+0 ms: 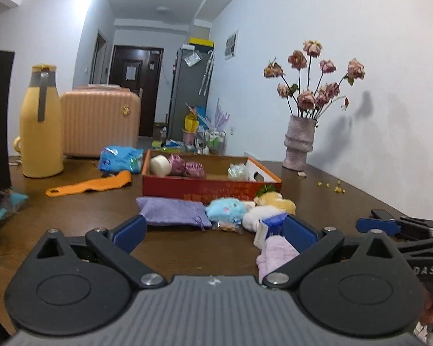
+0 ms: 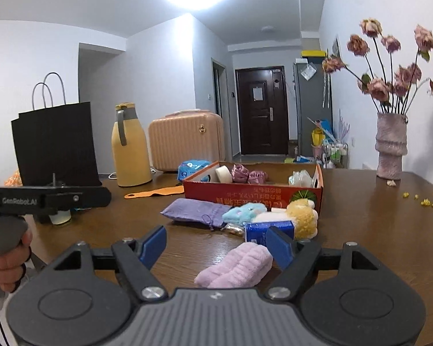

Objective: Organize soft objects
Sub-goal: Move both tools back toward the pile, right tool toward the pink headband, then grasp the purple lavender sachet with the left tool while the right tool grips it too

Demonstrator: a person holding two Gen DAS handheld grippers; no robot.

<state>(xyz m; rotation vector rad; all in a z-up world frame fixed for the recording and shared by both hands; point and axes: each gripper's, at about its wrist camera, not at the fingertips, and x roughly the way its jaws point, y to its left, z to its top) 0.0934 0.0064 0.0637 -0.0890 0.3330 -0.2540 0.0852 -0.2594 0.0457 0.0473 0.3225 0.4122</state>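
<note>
**Lining up on the pink cloth in front of the box**

Both hand-held grippers hover low over the brown surface (image 2: pixel 360 230) with jaws apart and nothing between the pads. The right hand-held gripper (image 2: pixel 216 248) sits just behind a folded pink fluffy cloth (image 2: pixel 236 268), which lies nearest the cameras, just in front of a blue tissue pack (image 2: pixel 262 227). The left hand-held gripper (image 1: pixel 216 230) faces the purple pouch (image 1: pixel 170 212), with the blue plush (image 1: pixel 226 209), white plush (image 1: pixel 257 214) and yellow plush (image 1: pixel 277 201) clustered beside it, all short of the red cardboard box (image 1: pixel 210 190).

The box, already holding a few soft items, looks like the target. The pink cloth seems the likely first pick. To do it well, centre the jaws across the cloth's narrow width, come down until the pads nearly brush the surface, and close on the whole fold, not one layer, so it does not unroll on lifting. Keep clear of the tissue pack touching its far end. The other hand-held gripper should stay wide of the path to the box.
</note>
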